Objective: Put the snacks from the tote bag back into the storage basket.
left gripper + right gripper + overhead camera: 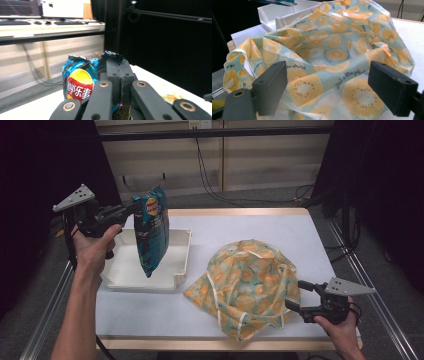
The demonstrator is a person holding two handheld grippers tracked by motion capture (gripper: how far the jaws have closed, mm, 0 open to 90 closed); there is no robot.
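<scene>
A blue chip bag [152, 231] hangs in the air over the white tray [181, 263], gripped by its top edge in my left gripper [134, 207]. In the left gripper view the black jaws press together on the crinkled top of the chip bag [82, 75], held by the left gripper [120, 67]. A fruit-print cloth bag [247, 285] lies crumpled on the table at right. My right gripper [295, 295] stands open at its right edge. The right gripper view has the cloth bag [329, 57] just beyond my right gripper [328, 87], whose two pads stand wide apart.
The white tray [272, 13] sits at the table's left half, its right rim close to the cloth bag. Bare white tabletop [270, 227] lies behind the bag. Metal rails run along both table sides, and cables lie on the floor beyond.
</scene>
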